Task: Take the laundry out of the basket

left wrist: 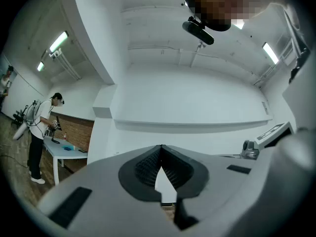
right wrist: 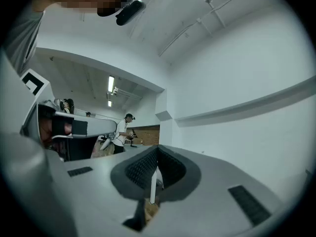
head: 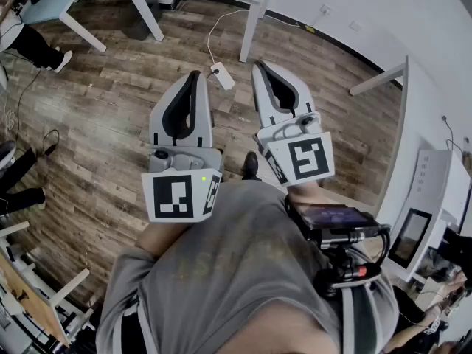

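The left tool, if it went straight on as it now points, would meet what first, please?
Nothing nearby: ahead of the left tool the way looks free up to the white wall, probably near its ledge; the depth is unclear.

Left tool (head: 195,76): light grey shell, black ribbed pads. Its marker cube (head: 181,195) is white with a black square pattern and one green light.
Right tool (head: 261,66): same grey and black, with the same black-on-white marker.
Floor (head: 110,116): brown wood-plank pattern in mixed tones.
Person's shirt (head: 221,271): grey.
Power strip (head: 223,76): white.
Wall (head: 346,6): white.
Shoe (head: 251,167): black.
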Demonstrator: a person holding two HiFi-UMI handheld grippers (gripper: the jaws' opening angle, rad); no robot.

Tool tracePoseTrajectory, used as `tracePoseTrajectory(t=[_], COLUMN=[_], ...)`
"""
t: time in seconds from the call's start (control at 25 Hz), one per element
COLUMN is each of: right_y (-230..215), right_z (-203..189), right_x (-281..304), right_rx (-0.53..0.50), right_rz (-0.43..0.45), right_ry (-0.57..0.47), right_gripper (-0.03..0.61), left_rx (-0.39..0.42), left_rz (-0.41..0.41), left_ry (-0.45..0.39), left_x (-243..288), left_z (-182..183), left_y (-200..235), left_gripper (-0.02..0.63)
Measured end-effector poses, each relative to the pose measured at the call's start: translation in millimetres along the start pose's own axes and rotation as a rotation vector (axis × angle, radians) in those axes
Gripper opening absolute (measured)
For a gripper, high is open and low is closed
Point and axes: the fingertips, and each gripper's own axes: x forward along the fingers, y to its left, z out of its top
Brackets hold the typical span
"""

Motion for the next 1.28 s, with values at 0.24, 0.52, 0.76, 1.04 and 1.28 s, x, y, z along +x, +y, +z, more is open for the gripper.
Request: tracePoseTrajectory(t=[0.24,0.52,0.76,1.04,1.28], right_y=[12.9,46.2,66.8,60.8,23.9], right_z=[2.0,0.8,-6.8,-21.6,-45.2], right_x=[4.2,24.8,49.5,89.5,146.4], right_rx=[-0.004,0.025,0.043,0.058,0.101], right_rz=[0.012,0.054,0.093,0.116,0.116], right_ry=[0.003,-0.005,0.011,0.028,0.016], right_gripper=[0.006,0.006,0.008,0.008,0.008], left_rx=[-0.007,-0.015,-0.027,-0.017,0.03], left_rz=[0.013,0.069,0.142,0.169,0.165], left_ry=[-0.008,-0.009,0.001,0.023,0.05], left_x=[-8.5,-29.8,-42.3,-19.7,41.3], left_z=[3.5,5.5,-0.2,-12.7,-29.6], left_y=[13.3,56.0,100.4,128.1,148.0], left_gripper=[0.008,0.008,0.008,0.008,0.008])
